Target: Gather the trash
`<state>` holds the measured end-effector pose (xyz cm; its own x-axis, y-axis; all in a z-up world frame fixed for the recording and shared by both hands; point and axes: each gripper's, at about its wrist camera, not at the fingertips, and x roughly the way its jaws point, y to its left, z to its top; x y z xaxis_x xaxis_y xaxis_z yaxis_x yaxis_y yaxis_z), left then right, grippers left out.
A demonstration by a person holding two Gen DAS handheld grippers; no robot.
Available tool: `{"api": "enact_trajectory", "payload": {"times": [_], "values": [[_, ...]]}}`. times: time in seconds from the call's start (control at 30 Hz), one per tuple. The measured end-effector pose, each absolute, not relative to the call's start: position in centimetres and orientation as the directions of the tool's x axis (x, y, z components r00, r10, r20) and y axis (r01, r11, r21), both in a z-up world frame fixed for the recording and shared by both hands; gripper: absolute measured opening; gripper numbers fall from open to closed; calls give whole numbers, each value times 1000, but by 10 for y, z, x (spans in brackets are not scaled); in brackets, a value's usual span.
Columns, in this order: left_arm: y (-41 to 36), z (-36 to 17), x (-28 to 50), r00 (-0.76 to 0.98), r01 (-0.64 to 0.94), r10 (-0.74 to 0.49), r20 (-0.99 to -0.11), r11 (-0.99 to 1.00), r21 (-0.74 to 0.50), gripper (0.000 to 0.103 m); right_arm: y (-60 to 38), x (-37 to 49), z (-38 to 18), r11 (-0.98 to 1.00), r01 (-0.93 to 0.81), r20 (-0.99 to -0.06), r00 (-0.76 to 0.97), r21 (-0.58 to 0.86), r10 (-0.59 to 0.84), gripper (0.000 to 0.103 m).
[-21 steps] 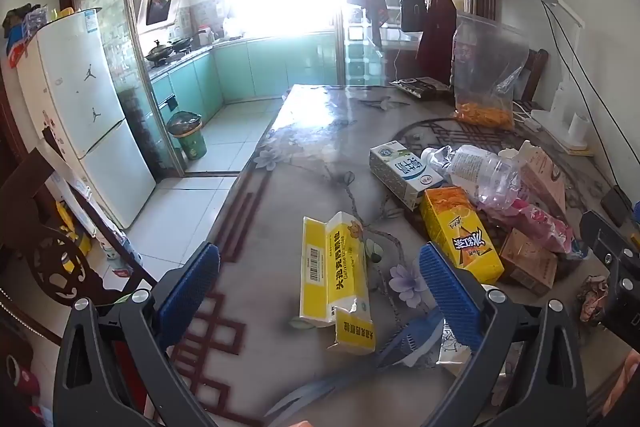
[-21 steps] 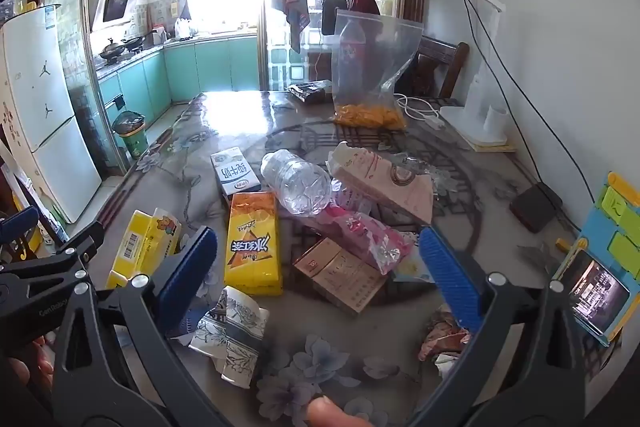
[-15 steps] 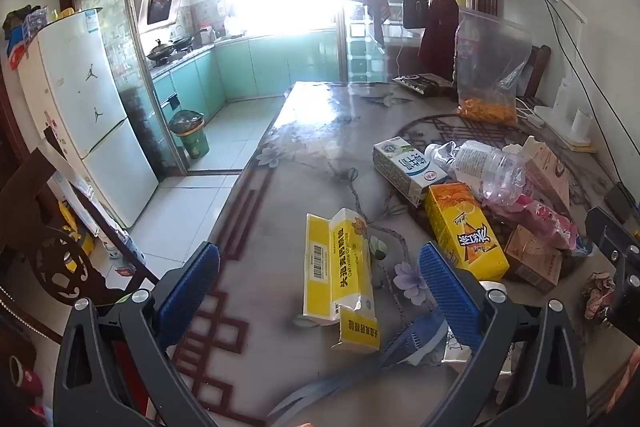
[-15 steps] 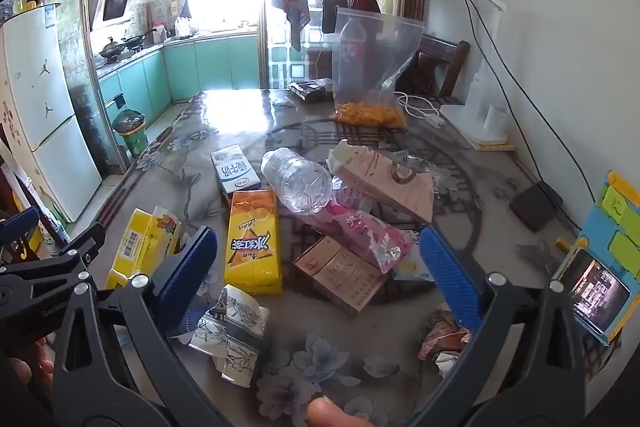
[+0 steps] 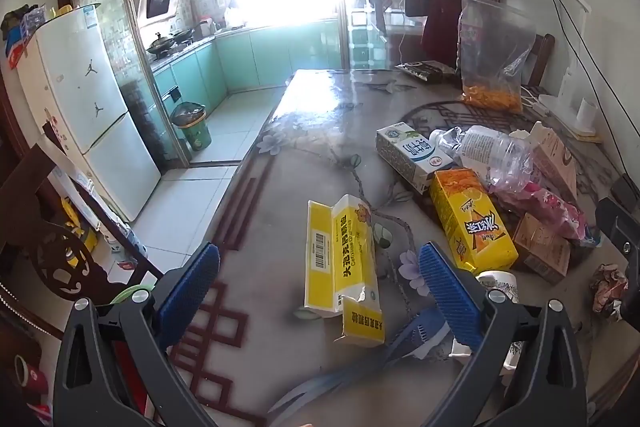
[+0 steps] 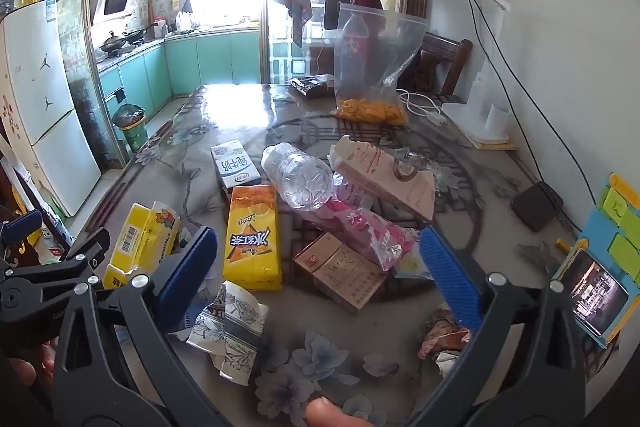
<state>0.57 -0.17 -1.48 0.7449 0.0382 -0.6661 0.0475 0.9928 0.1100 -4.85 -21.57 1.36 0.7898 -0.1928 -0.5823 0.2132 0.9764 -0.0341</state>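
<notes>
Lengthwise between the gaping, empty left tool (image 5: 318,289), yellow box (image 5: 340,269), pointing away.

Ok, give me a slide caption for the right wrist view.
Open right gripper poised above table trash: orange drink carton, crushed clear bottle, brown box.

Glossy table (image 6: 224,115) – crinkled clear plastic bottle (image 6: 298,175).

Glossy floral-patterned table (image 6: 224,115) strewn with yellow cartons (image 6: 252,231), milk box (image 6: 236,165), crushed bottle (image 6: 298,175), crumpled paper (image 6: 230,323).
</notes>
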Motion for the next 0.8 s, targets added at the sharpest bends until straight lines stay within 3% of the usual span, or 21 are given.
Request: {"api": "enact_trajectory", "payload": {"times": [0.8], "values": [[3,-19,7,731,39,47,-681,993,110,96,-215,-46,10,975,214,-589,782,-54,-204,100]]}}
